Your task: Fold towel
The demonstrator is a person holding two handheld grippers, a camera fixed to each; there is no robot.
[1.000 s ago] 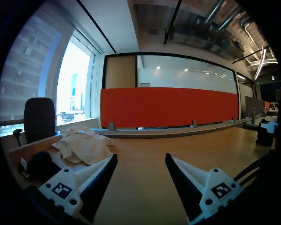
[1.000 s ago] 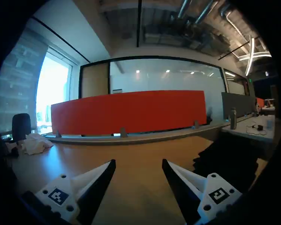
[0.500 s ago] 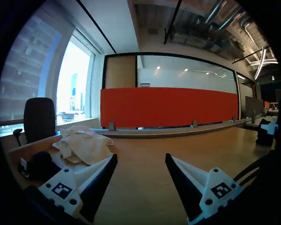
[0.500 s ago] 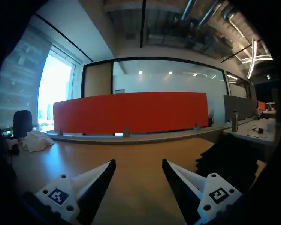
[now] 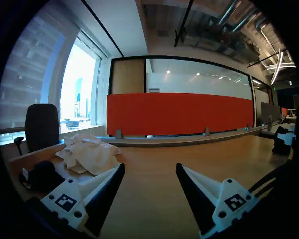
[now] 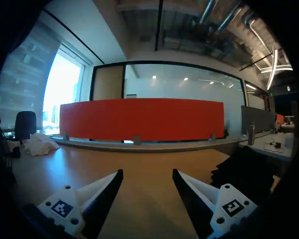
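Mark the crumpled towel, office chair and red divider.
crumpled towel (image 5: 91,154), left gripper view, middle of the heap.
office chair (image 5: 42,125), left gripper view, backrest.
red divider (image 5: 177,113), left gripper view, panel centre.

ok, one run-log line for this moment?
phase: pre-grasp | towel: crumpled, unfolded, on desk near window | left hand-held gripper: open, holding nothing | right hand-held gripper: open, holding nothing

towel (image 5: 89,155) — cream | divider (image 5: 177,113) — red | desk (image 5: 153,199) tan wood | chair (image 5: 42,125) black
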